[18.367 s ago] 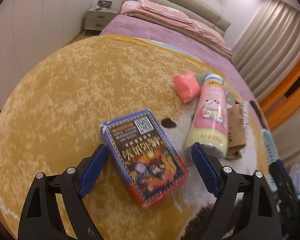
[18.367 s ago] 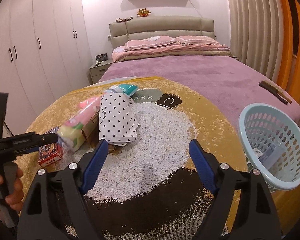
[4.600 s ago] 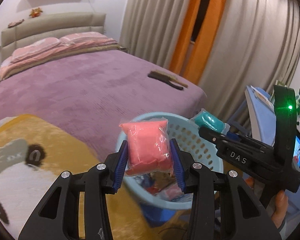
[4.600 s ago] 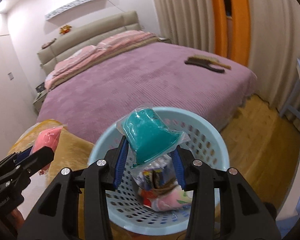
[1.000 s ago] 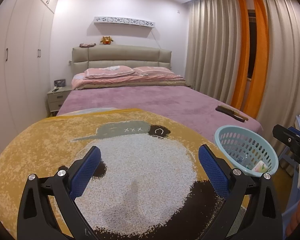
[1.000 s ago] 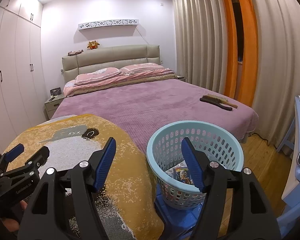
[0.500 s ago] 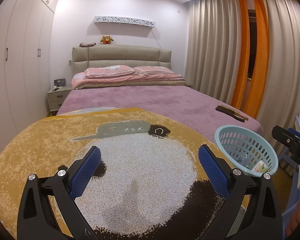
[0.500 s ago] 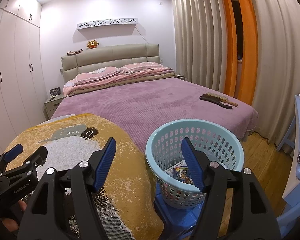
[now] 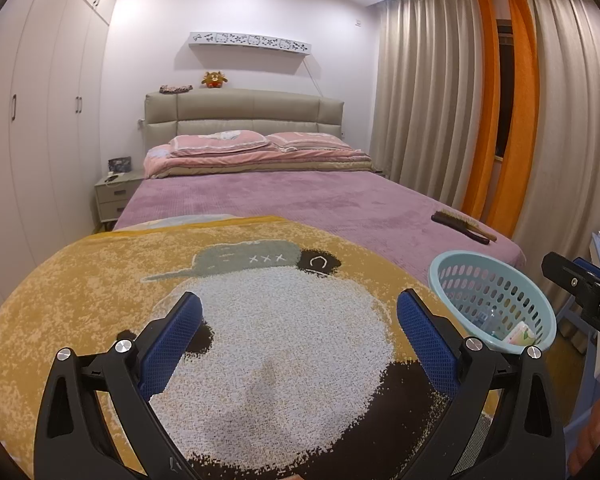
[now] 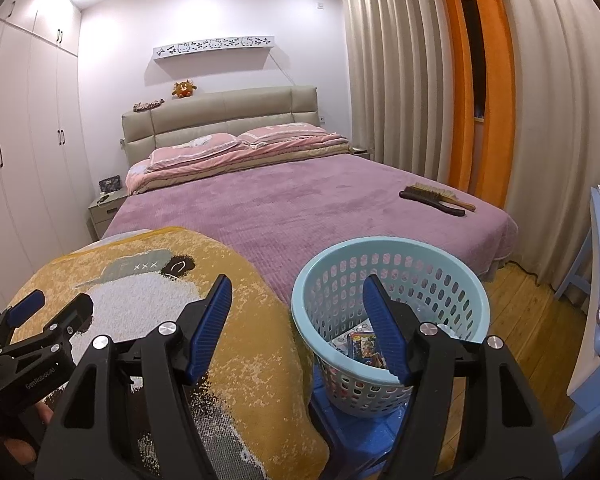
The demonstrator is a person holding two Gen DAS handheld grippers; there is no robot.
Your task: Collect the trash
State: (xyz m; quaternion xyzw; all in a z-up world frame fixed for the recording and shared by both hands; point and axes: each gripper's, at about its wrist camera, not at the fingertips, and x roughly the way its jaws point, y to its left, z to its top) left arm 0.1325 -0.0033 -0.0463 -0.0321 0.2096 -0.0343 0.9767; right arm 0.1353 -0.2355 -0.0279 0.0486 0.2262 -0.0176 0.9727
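Trash sits in the light blue basket (image 10: 388,276), packets visible at the bottom, basket on a blue stool (image 10: 364,432) beside the bed (image 10: 320,200), likely placed there for easy reach from the yellow rug (image 9: 100,280). No trash visible on the rug, so collection looks done. Left gripper (image 9: 298,332) hovers over the rug, fingers spread, empty. Right gripper (image 10: 296,320) angles slightly down at the basket rim, fingers spread, nothing between them. Brushes (image 10: 436,198) lie on the bed.
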